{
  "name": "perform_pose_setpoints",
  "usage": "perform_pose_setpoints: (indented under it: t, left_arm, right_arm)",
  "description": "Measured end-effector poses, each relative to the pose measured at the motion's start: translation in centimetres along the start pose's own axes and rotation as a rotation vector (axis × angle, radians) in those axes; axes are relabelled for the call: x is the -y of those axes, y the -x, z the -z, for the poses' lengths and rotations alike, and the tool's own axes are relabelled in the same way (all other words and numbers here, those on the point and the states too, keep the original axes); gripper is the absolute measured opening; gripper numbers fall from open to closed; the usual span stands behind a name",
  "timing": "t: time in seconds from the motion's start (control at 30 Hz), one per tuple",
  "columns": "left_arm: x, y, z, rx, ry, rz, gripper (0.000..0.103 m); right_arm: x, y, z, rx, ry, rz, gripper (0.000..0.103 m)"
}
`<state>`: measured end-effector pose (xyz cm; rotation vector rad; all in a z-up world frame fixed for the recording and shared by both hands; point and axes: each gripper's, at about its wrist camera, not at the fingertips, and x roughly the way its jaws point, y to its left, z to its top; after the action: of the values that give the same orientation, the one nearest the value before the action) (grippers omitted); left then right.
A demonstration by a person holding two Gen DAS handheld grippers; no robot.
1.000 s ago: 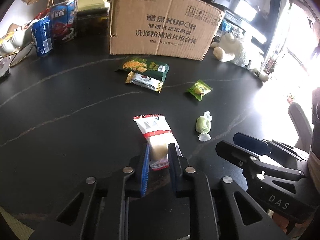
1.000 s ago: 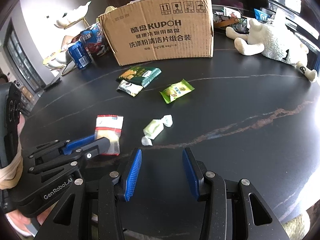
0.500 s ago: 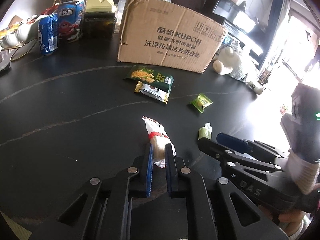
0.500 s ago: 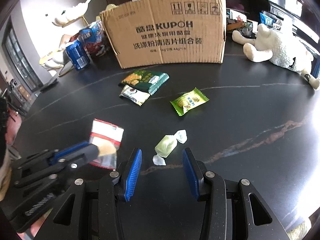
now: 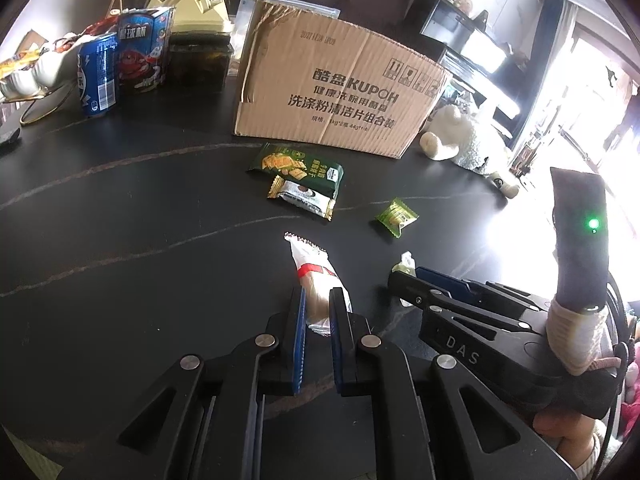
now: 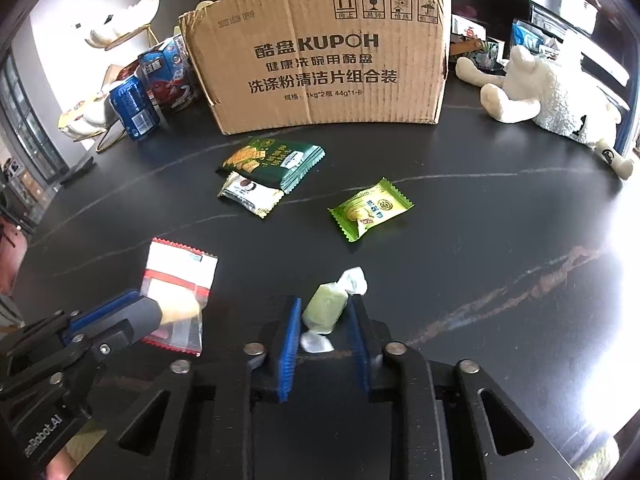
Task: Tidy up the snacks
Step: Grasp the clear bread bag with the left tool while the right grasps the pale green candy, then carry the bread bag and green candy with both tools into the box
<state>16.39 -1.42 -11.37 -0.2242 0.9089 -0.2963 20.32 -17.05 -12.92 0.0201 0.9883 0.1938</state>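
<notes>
My left gripper is shut on the near end of a white snack packet with a red stripe, which tilts up off the black table. The same packet shows at the left of the right wrist view. My right gripper is closing its jaws around a pale green wrapped candy on the table, and the blue pads touch both its sides. Farther off lie a dark green cracker packet, a white and gold bar and a light green packet.
An open cardboard box stands at the back of the table. A blue can and a snack carton stand to its left, and a white plush sheep lies to its right. A person's hand holds the right gripper.
The right gripper moved forward over the green candy and its jaws narrowed onto it. The left gripper tightened on the white packet and raised its far end off the table.
</notes>
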Motion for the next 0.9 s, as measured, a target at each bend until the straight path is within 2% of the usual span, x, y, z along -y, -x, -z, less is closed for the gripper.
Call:
perform_pose_setpoints:
  t: [0.03, 0.43, 0.9]
  left_arm:
    - [0.1, 0.1, 0.0, 0.003, -0.004, -0.004, 0.013]
    - [0.5, 1.5, -1.7, 0.037, -0.012, 0.002, 0.013]
    - [1.6, 4.5, -6.8, 0.165, -0.075, -0.02, 0.013]
  right_arm:
    - [0.0, 0.0, 0.0, -0.001, -0.001, 0.003, 0.021]
    - [-0.5, 2.8, -1.0, 0.075, -0.003, -0.036, 0.021]
    - [-1.3, 7.4, -5.8, 0.224, 0.01, -0.078, 0.021]
